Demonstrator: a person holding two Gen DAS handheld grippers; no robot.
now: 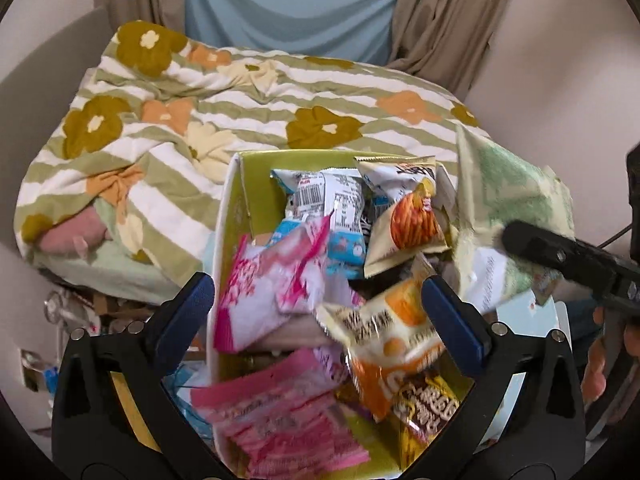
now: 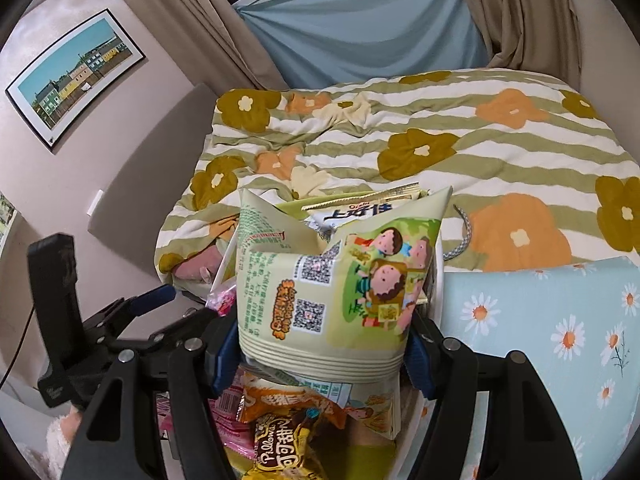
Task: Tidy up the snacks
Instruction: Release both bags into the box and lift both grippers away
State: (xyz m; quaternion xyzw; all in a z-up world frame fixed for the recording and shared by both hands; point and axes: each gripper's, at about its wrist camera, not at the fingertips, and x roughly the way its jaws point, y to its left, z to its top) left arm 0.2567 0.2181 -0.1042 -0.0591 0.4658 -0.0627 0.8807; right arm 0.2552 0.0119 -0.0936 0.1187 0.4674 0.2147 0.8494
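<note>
Floral bedspread point(image 2: 460, 128), box point(image 1: 240, 208), brown packet point(image 2: 286, 454) reading "Pillows"

Left tongs point(image 1: 318, 312) spread wide and empty, right tongs point(image 2: 320, 350) clamped, both angled downward.

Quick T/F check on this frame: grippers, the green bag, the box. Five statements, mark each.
1. The right gripper is shut on the pale green snack bag. True.
2. The left gripper grips a pink packet. False: its fingers stand wide apart, pressing on nothing; packets lie in the box below.
3. The yellow-green box already holds several snack packets. True.
4. The box is empty apart from one orange bag. False: pink, blue-and-white and orange packets fill it.
5. A striped floral blanket covers the bed behind the box. True.
</note>
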